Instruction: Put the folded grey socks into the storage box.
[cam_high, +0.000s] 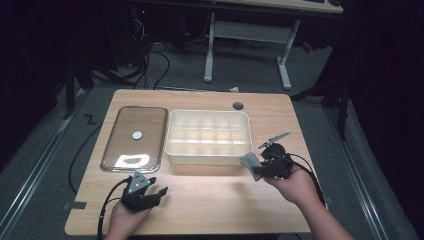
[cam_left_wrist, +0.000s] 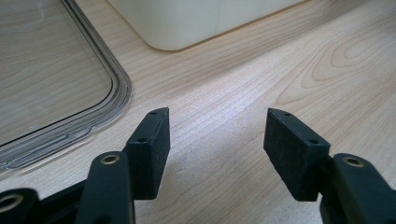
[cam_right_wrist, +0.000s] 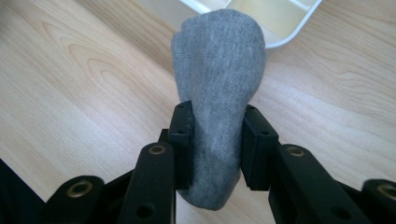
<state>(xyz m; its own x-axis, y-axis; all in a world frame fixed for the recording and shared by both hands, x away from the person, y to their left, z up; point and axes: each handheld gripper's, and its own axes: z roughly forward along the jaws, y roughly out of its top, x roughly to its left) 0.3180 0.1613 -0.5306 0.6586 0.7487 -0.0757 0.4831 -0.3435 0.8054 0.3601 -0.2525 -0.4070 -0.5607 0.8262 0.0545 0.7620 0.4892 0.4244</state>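
Wooden table (cam_high: 200, 210): light maple-grain top, rounded corners, a round grey cable port (cam_high: 238, 106) near its far edge. Grey carpeted floor (cam_high: 240, 70) around it, with pale strips running alongside the table at left and right. Beyond the far edge: a white-legged desk (cam_high: 285, 60); black cables (cam_high: 150, 65) at far left. Surroundings dark; light falls on the tabletop.

One camera looks down from overhead across the whole table (cam_high: 210, 200), while two ride low and close, sharing its divided tray (cam_high: 208, 136).
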